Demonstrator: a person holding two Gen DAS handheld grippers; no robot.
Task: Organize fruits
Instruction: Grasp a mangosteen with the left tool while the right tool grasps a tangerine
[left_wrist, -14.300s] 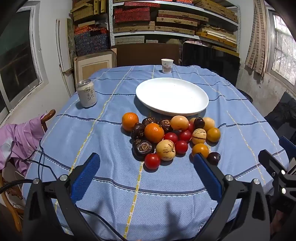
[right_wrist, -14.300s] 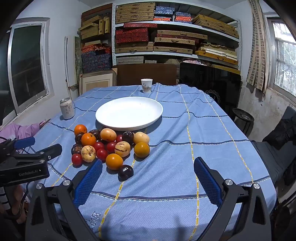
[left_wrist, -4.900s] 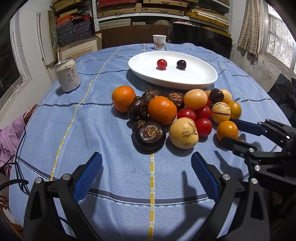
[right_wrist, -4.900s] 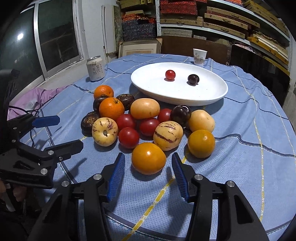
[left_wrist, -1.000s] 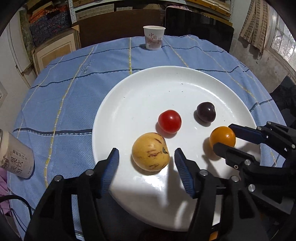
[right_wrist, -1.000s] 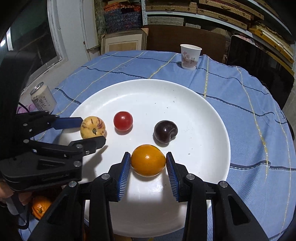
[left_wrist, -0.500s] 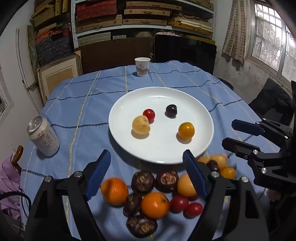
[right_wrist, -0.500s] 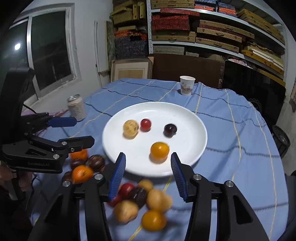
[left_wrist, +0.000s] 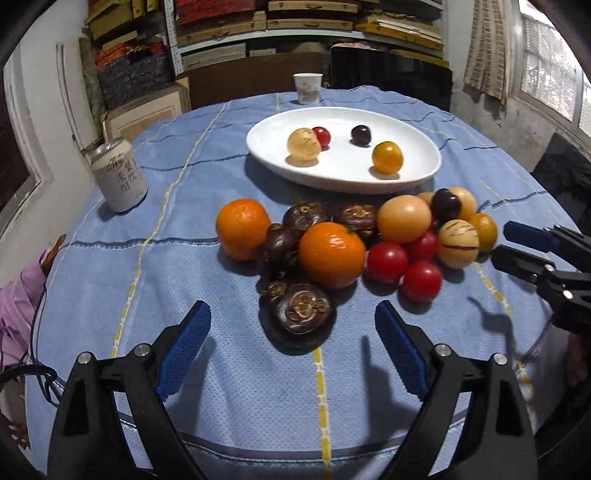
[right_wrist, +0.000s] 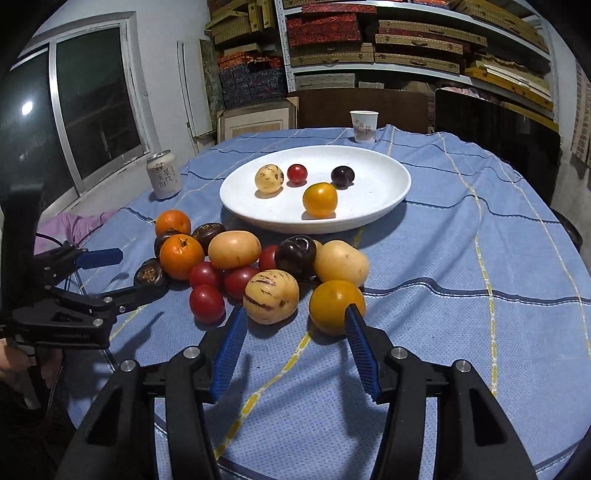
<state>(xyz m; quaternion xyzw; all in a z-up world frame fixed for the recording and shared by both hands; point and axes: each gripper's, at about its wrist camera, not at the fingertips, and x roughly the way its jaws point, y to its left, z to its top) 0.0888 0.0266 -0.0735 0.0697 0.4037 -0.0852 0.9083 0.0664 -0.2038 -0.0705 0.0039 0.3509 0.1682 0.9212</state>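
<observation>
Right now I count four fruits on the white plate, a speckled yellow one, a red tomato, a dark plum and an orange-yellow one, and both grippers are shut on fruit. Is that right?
The four fruits on the white plate are right. The grippers are not: the left gripper and the right gripper both have their fingers spread and hold nothing, as each wrist view shows.

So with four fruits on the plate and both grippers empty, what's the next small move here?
Probably ease the open left gripper forward around the dark mangosteen directly between its fingers. It is the nearest fruit of the pile, and the white plate has room.
</observation>
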